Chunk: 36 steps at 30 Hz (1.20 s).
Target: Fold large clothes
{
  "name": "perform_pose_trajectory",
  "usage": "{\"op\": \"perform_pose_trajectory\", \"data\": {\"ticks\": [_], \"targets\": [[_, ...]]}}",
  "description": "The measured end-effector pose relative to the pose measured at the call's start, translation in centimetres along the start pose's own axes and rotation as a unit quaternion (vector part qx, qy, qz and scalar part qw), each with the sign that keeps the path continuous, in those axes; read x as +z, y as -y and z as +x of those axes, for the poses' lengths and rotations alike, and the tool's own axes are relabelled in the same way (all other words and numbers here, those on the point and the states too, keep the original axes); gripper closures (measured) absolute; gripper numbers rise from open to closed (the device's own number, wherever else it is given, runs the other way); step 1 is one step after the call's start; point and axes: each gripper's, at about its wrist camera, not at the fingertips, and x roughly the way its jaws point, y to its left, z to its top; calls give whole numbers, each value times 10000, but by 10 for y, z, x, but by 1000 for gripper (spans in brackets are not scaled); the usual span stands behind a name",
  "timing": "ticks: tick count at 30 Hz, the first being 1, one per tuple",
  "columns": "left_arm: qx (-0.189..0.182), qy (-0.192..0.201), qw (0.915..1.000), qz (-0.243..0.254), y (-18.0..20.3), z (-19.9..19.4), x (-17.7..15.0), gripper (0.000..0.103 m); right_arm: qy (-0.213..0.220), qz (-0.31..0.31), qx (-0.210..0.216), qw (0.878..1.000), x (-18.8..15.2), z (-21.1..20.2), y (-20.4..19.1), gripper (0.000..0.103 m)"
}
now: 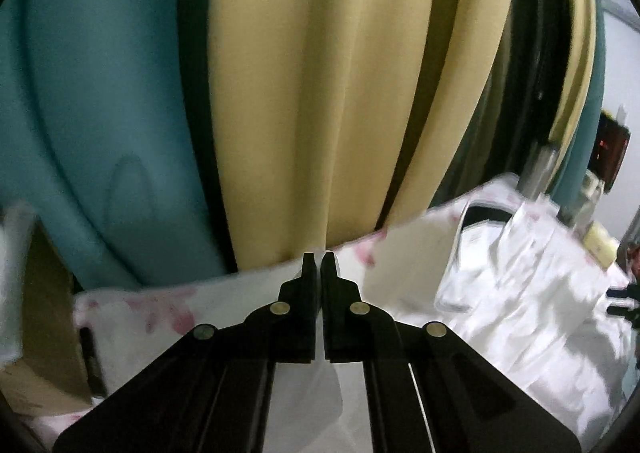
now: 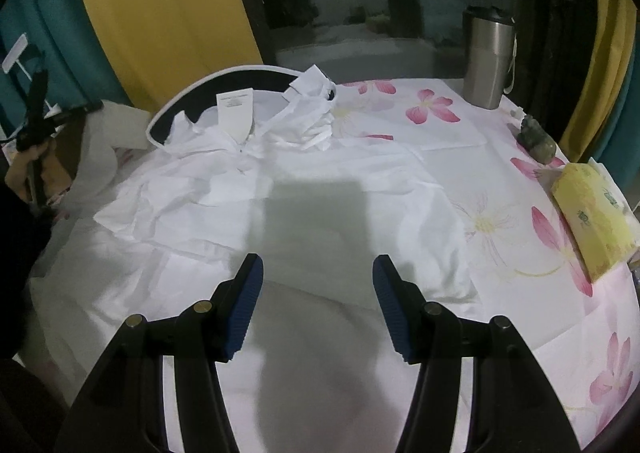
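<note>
Left fingers [image 1: 319,259] clenched on thin white cloth, likely lifting a shirt [image 2: 248,189] edge to fold; right fingers [image 2: 318,273] released above it

Your left view is dim and motion-blurred; both bend at the edges. In your right view, the garment [image 2: 224,189] glares white, a grey shadow across it.

- The left hand-held gripper [image 1: 319,259] has its jaws pressed together on a thin fold of white cloth [image 1: 320,385].
- Yellow curtain [image 1: 316,93] and teal curtain [image 1: 100,113] hang behind.
- A white garment [image 1: 532,273] lies crumpled at right on a flowered sheet [image 1: 160,313].
</note>
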Motion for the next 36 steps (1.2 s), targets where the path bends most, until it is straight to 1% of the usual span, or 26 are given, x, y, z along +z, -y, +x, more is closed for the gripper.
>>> {"op": "perform_pose_trajectory", "data": {"ticks": [5,9,15,20,24,28,31,36], "targets": [[8,722,9973,105,22,-50,32,100,152,48,70,9998,-4,-13,2,46],[63,1152,9930,262,43,-83,49,100,303,73,145,9994,-8,-25,4,46],[-1,1410,9897,260,75,-105,64,100,484,188,234,9984,-17,-38,14,46],[-252,1319,9902,378,114,-92,67,100,579,254,291,9976,-23,-45,24,46],[-613,1180,9899,486,157,-72,63,100,653,320,333,9968,-26,-48,35,46],[-1049,990,9870,705,210,-51,55,100,695,457,376,9958,-30,-50,49,46],[-1318,722,9841,942,251,-28,42,100,722,587,381,9949,-33,-52,61,46],[-1677,213,9782,1205,301,16,9,100,729,769,314,9939,-42,-54,80,46]]}}
